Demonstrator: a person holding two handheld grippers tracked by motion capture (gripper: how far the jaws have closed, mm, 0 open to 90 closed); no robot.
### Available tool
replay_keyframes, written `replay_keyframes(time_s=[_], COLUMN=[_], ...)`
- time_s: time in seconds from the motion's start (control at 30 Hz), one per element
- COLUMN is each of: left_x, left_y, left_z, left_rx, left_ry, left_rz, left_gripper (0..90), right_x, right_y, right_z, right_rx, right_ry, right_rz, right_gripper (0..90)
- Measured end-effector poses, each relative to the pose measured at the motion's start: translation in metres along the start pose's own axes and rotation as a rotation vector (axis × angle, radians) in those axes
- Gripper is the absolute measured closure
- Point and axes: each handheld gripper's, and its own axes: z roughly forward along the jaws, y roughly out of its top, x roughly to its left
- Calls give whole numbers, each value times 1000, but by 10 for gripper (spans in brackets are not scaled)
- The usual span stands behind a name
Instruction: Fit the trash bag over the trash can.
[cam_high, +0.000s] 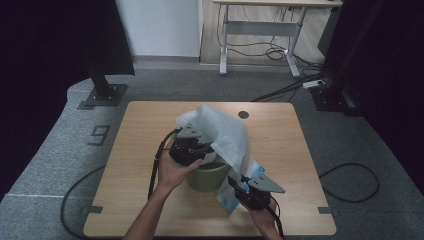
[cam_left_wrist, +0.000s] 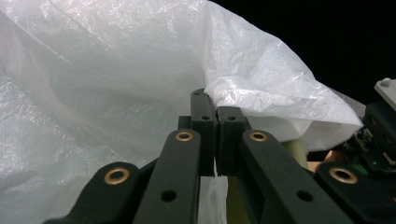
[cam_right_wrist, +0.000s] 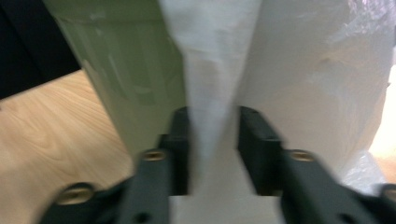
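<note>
Left hand-held gripper (cam_left_wrist: 216, 128) clamping white bag (cam_high: 225, 131), green bin (cam_high: 206, 176), floor marking "9" (cam_high: 100, 134)

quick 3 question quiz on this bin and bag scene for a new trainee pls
1. True or false: the left gripper is shut on the white plastic bag.
2. What colour is the small bin that the bag drapes over?
3. In the right gripper view, how do the jaws of the right gripper stand on the bag: A) apart, with a fold of film between them, B) clamped tight with no gap, C) well away from the bag?

Key
1. True: its jaws meet with film pinched at the tips.
2. Green.
3. A.
</note>
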Motion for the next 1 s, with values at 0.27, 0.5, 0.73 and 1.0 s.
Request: replay_keyframes(time_s=[0.27,0.5,0.73,1.0], left_x=[2,2,3,12], left_y=[-1,2,0,-11], left_z=[0,3,3,-7], left_rx=[7,-19,-7,34], left_ry=[-19,-66,-99,-53], left_rz=[-2,-23,-20,-40], left_gripper=[874,869,861,786], right_x=[-19,-29,-30,-21], right_y=[25,84,125,117], right_z=[-31,-73,-85,-59], right_rx=[-95,-228,-283,-229], right_ry=[-38,-86,-67,-10], right_rz=[-68,-138,-177,-172], right_gripper=[889,889,889,889])
